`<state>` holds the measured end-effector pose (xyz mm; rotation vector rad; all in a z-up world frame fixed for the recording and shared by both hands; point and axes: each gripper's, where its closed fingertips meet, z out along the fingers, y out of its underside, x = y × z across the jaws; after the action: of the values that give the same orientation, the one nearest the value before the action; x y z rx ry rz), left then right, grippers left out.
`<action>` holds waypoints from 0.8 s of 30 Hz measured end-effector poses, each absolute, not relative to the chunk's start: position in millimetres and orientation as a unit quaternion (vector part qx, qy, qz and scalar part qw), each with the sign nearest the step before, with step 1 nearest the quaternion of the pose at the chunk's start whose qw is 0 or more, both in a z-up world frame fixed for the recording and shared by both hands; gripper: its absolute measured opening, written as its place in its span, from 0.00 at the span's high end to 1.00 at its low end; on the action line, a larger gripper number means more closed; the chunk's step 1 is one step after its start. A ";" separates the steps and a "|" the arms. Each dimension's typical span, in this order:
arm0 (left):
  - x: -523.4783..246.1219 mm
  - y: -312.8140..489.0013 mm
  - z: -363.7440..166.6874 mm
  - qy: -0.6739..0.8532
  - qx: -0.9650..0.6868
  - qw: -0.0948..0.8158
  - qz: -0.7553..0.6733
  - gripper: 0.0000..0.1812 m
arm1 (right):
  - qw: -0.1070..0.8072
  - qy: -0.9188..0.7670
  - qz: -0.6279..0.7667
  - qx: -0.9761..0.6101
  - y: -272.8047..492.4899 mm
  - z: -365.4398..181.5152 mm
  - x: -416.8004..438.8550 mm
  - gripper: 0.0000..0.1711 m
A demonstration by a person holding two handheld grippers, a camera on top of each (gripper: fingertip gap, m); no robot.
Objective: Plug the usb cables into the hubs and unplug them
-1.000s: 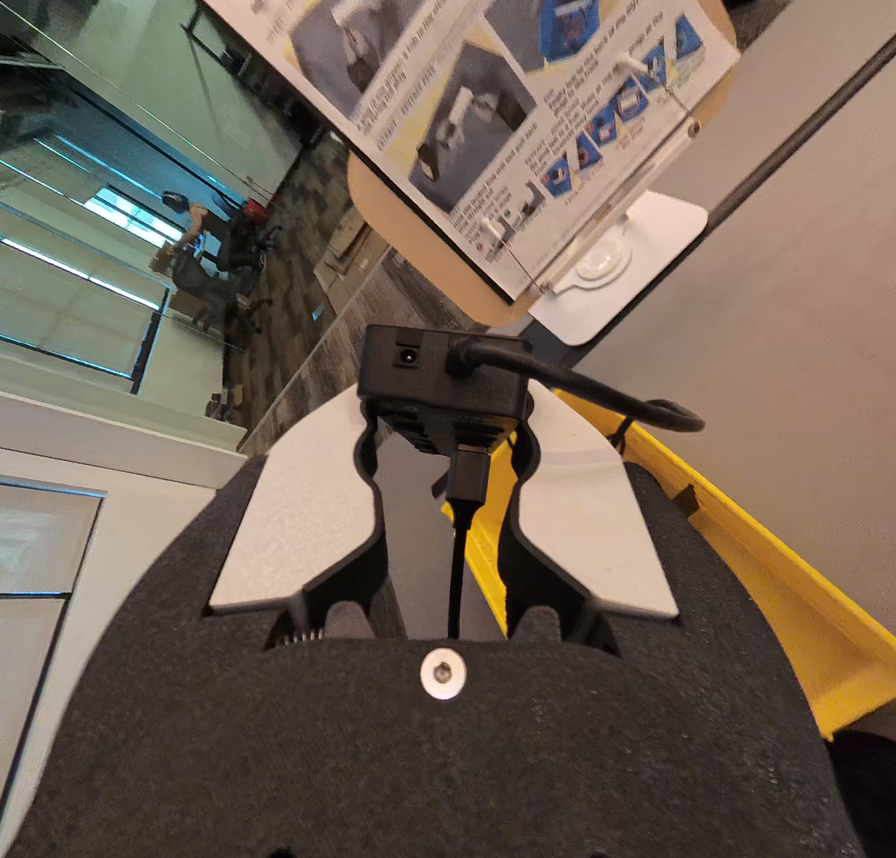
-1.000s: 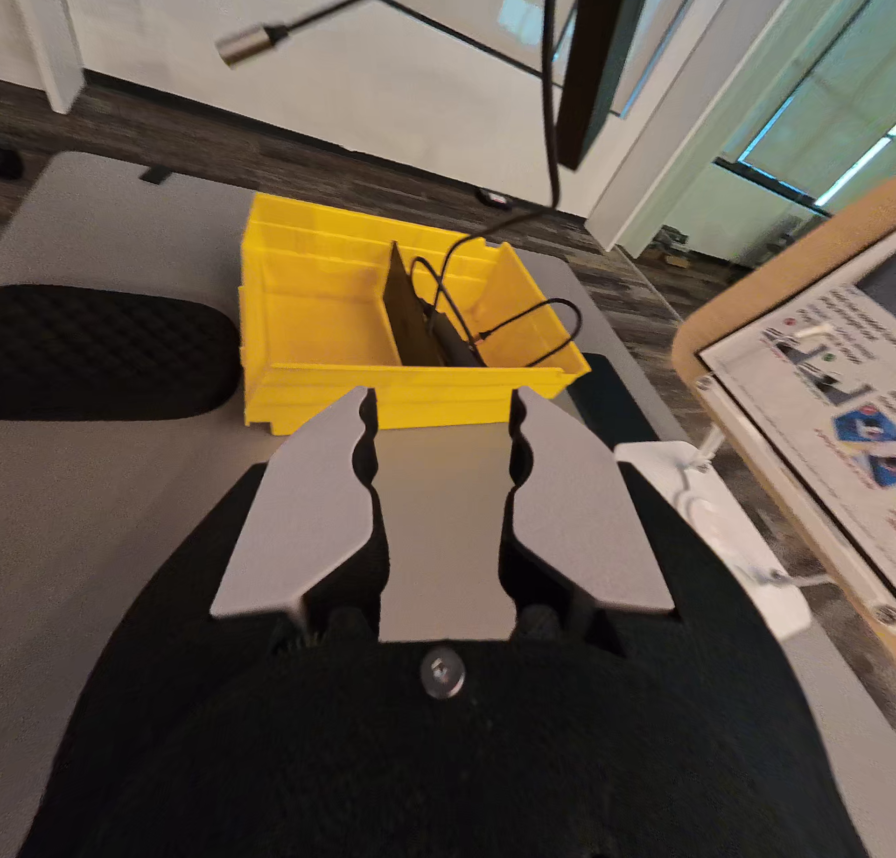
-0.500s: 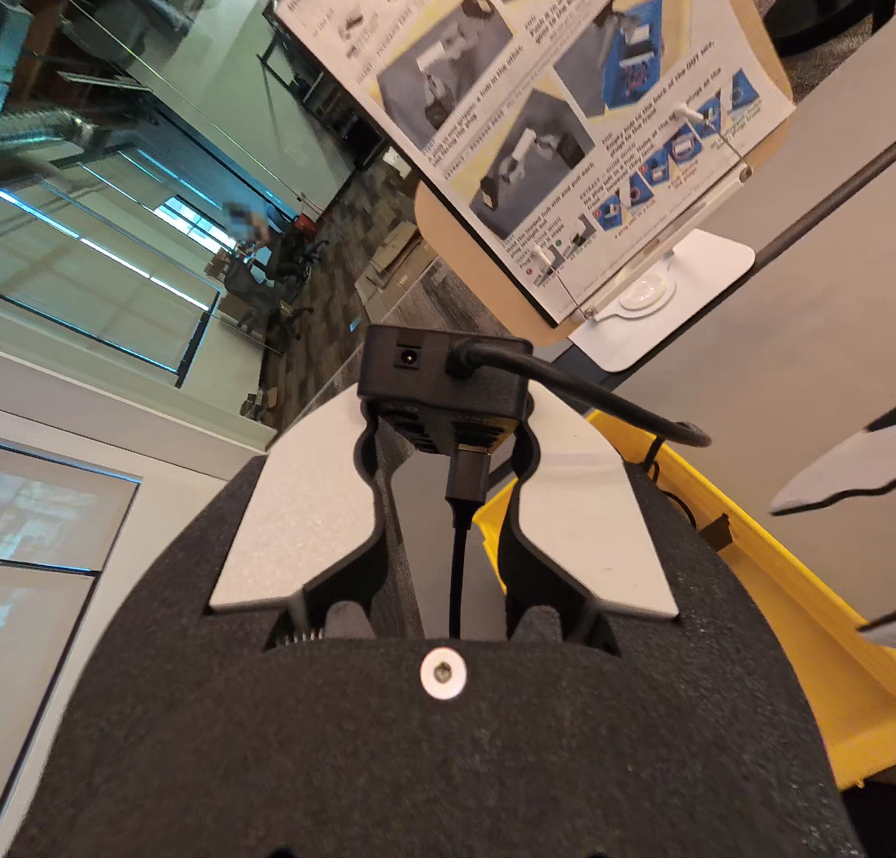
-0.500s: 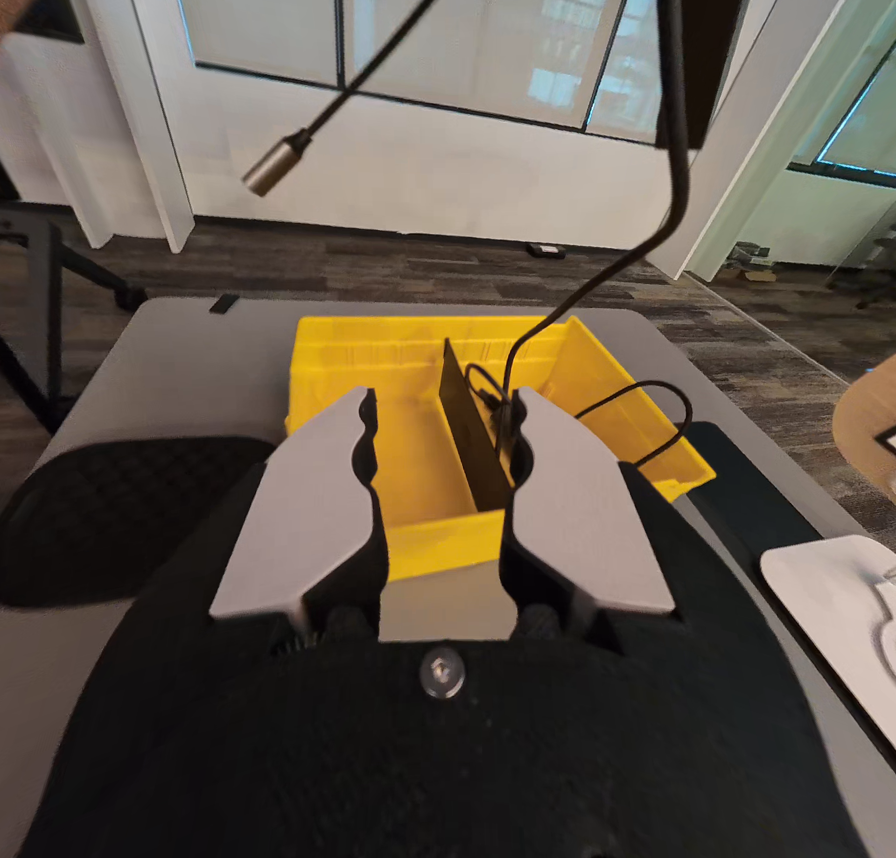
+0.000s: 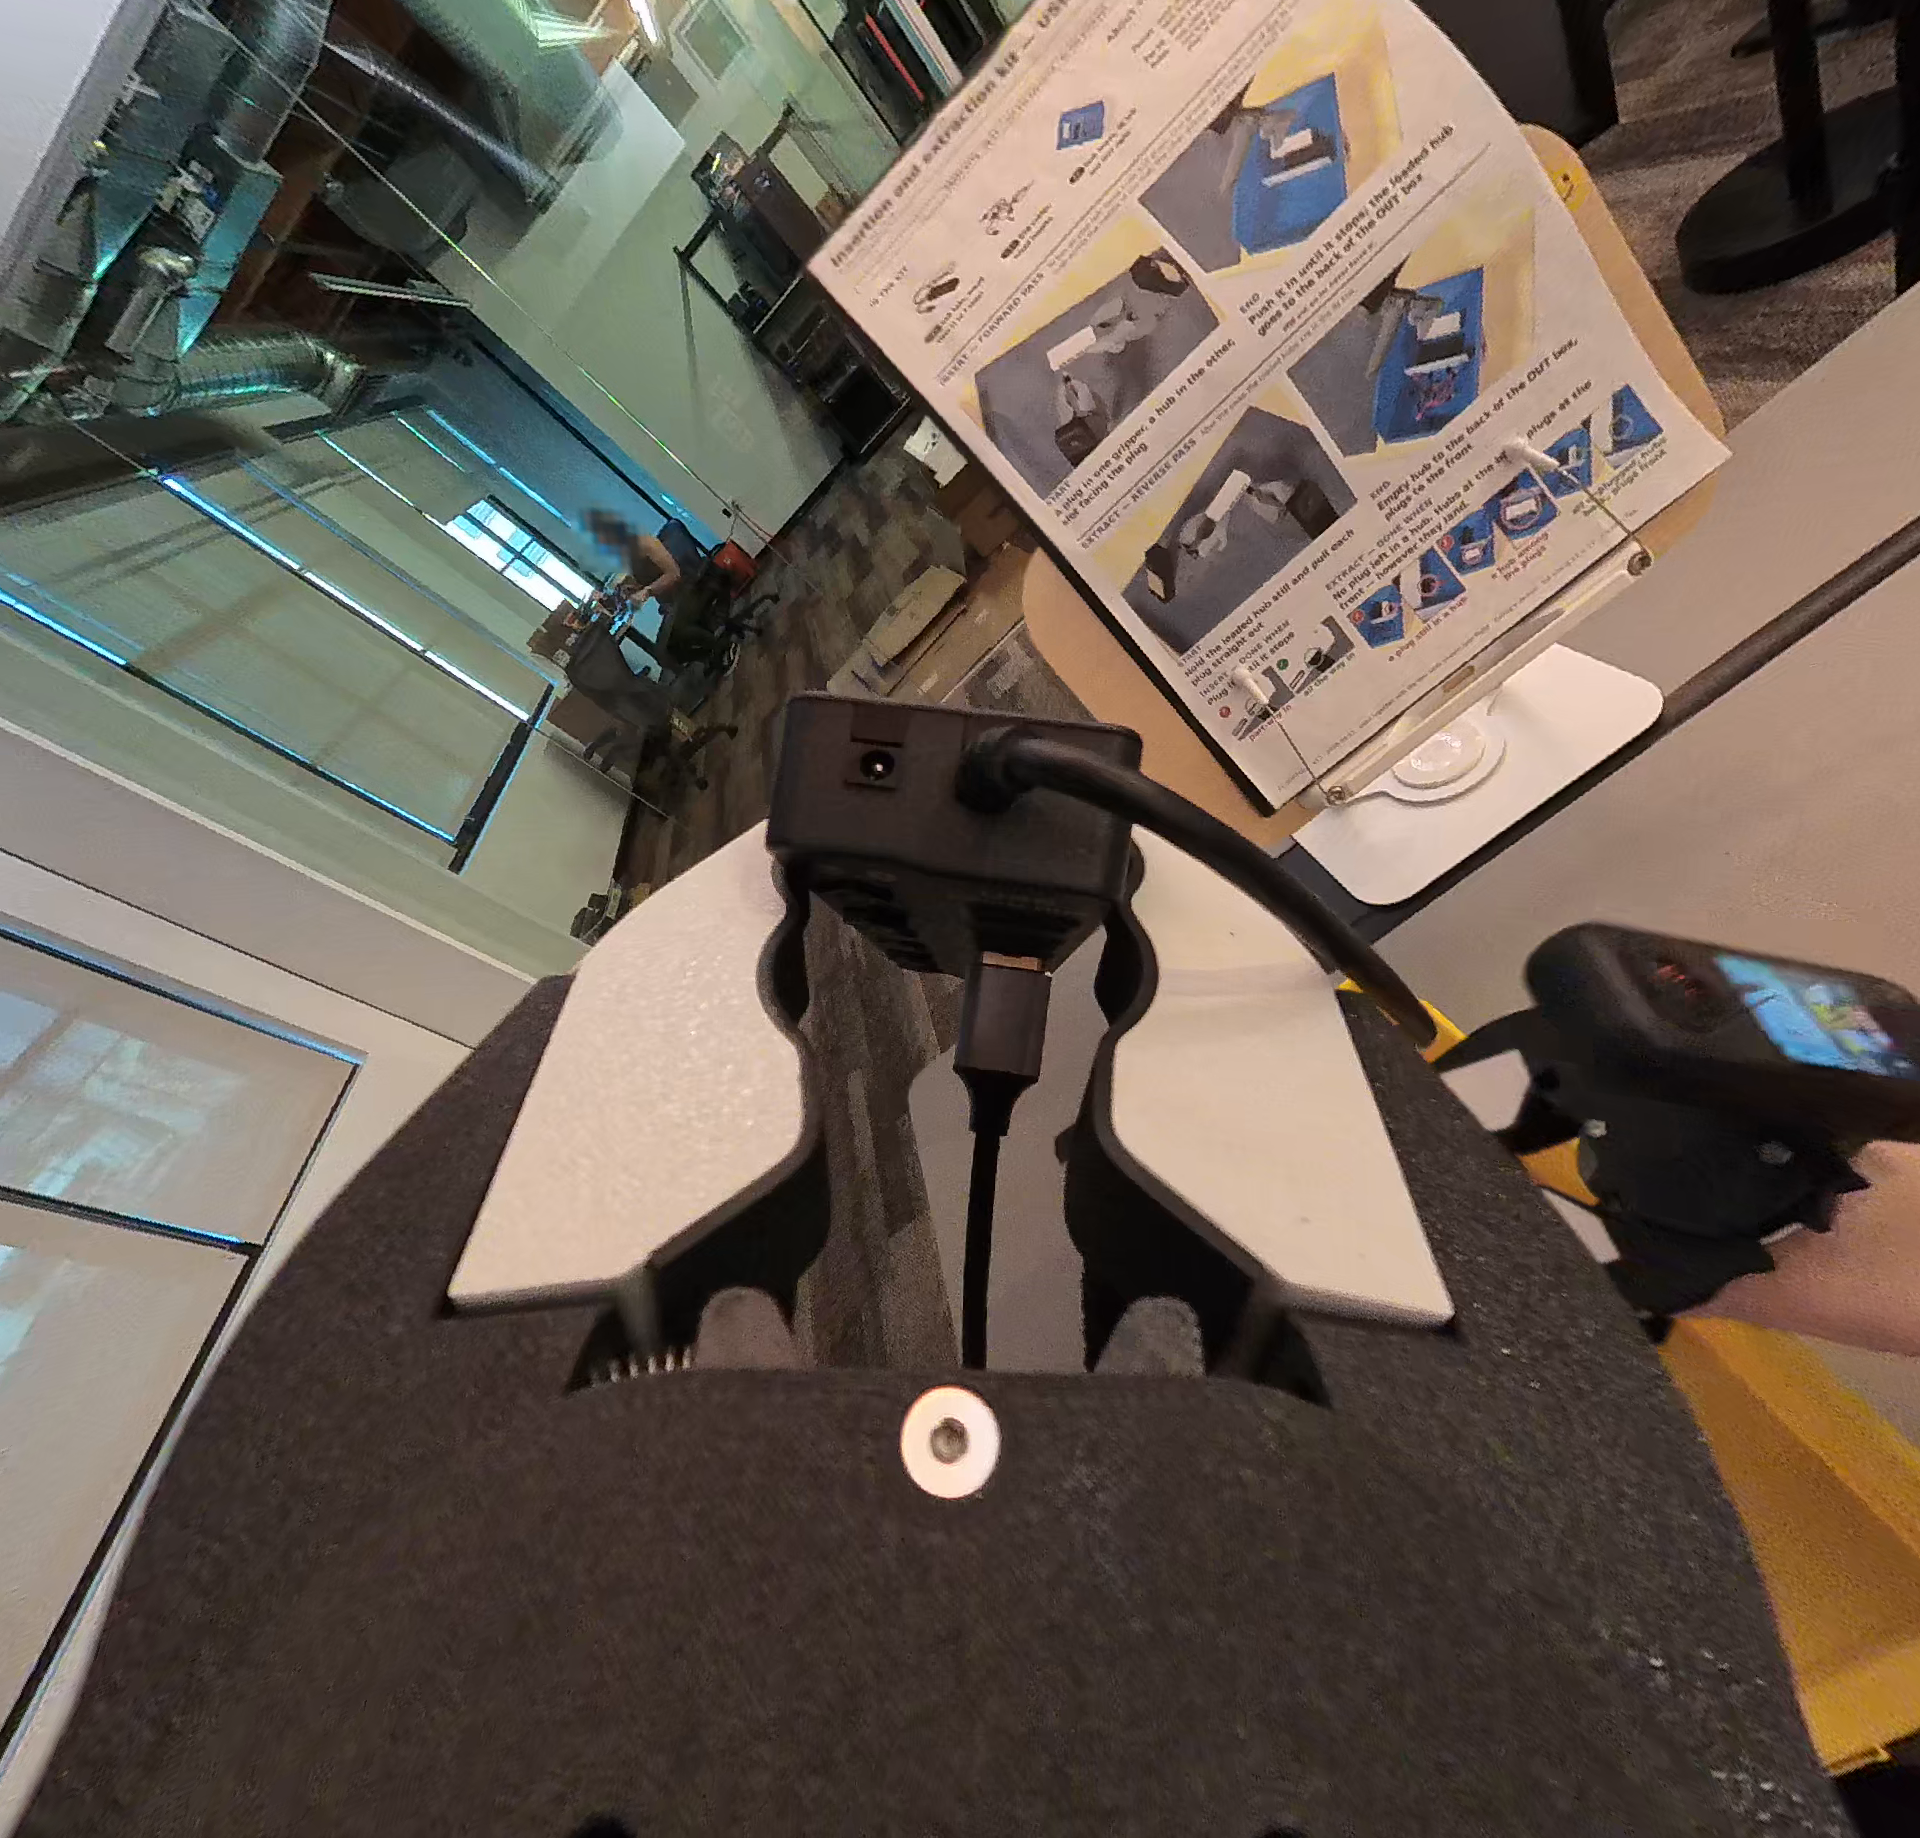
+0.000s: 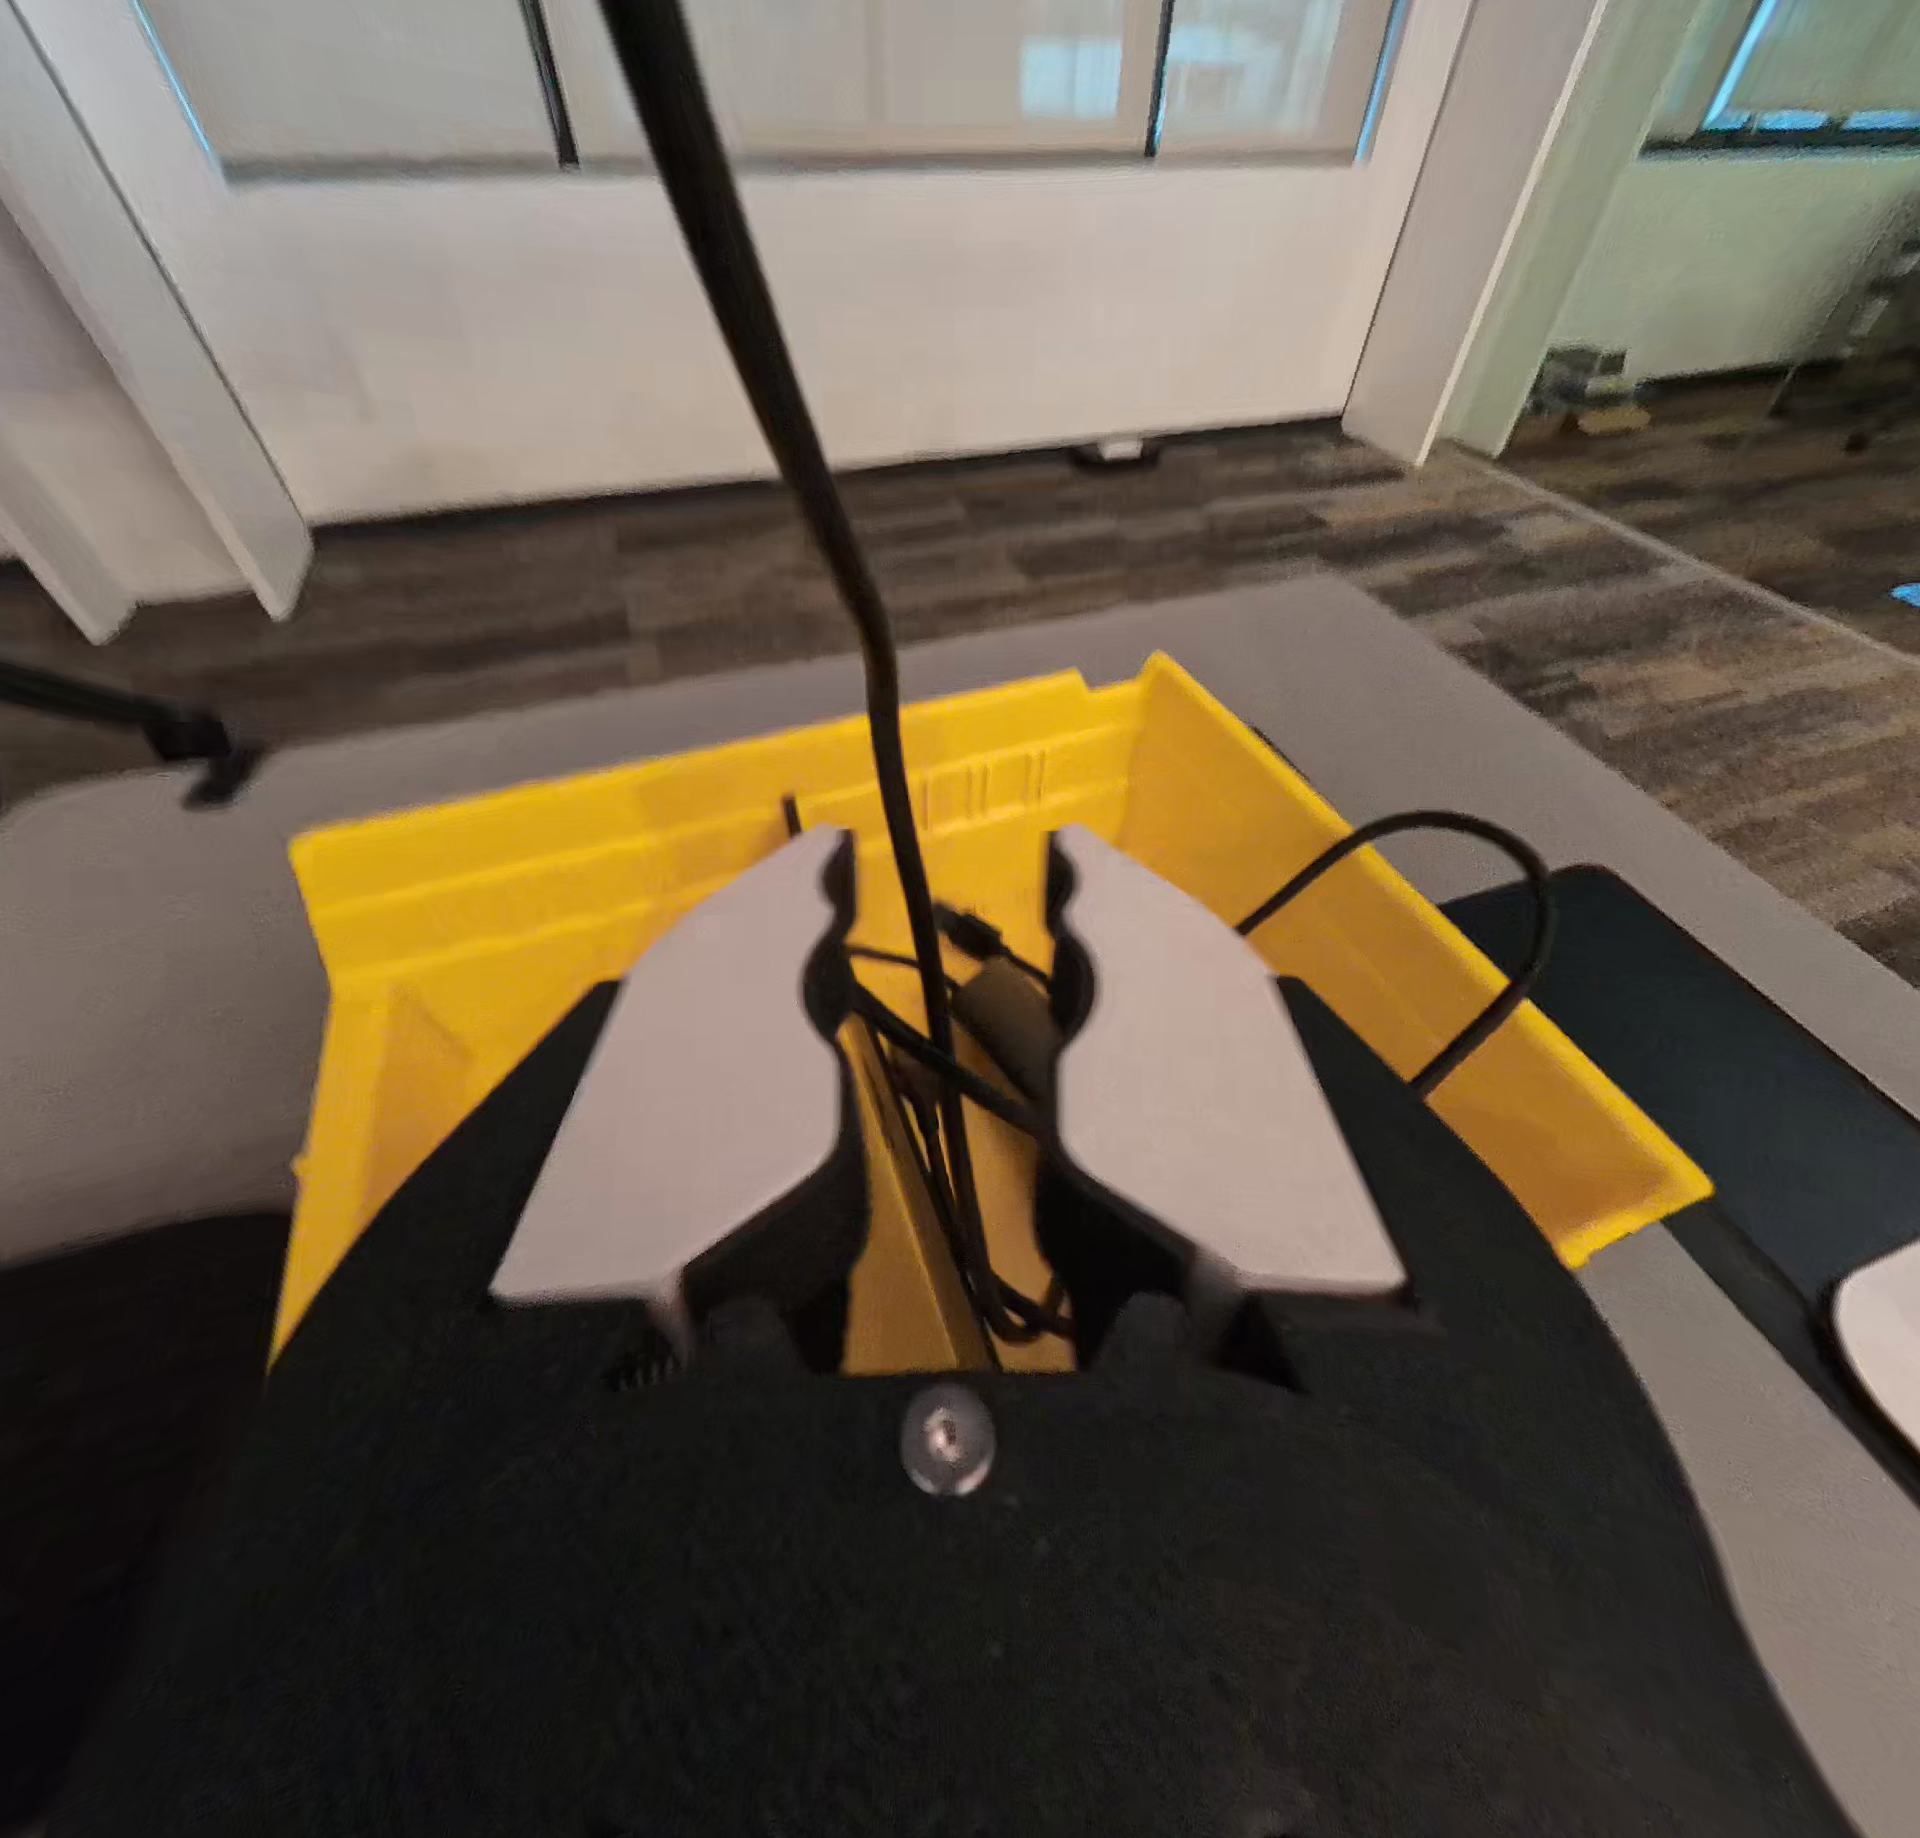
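Two views, and I take my left wrist view first: my left gripper (image 5: 951, 884) is clamped on the black hub (image 5: 948, 812), held up off the table with its port face turned back toward me. One plug (image 5: 1003, 1019) sits in a port on that near face, its thin cable (image 5: 977, 1248) dropping straight down between the fingers, so its long axis runs along the gripper's own line. The hub's thick lead (image 5: 1195, 853) leaves the far face and curves right and down toward the yellow bin (image 5: 1787, 1539). Far right, I see my right gripper's camera body, low over that bin. An instruction sheet on a stand (image 5: 1247, 386) rises beyond. In my right wrist view, my right gripper (image 6: 948, 941) has its jaws apart and holds nothing, hovering just above the bin, over its black divider (image 6: 894, 1082). The thick lead hangs down between the fingers into the right compartment, where a loose plug (image 6: 1003, 1004) lies among coiled cables, just below and right of centre. I judge the right gripper is nearer, needing to drop slightly.
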<state>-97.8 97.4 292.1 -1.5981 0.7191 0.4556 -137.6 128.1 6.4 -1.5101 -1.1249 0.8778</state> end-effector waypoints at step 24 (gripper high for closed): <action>-216.5 98.4 266.4 0.194 -0.762 0.608 0.104 0.71 | 0.498 -0.489 0.361 -0.619 152.1 127.5 -134.8 0.97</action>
<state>-216.5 98.4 266.4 -1.7616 0.4485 0.2407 -134.8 152.1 127.5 -1.4974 -1.1849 0.8735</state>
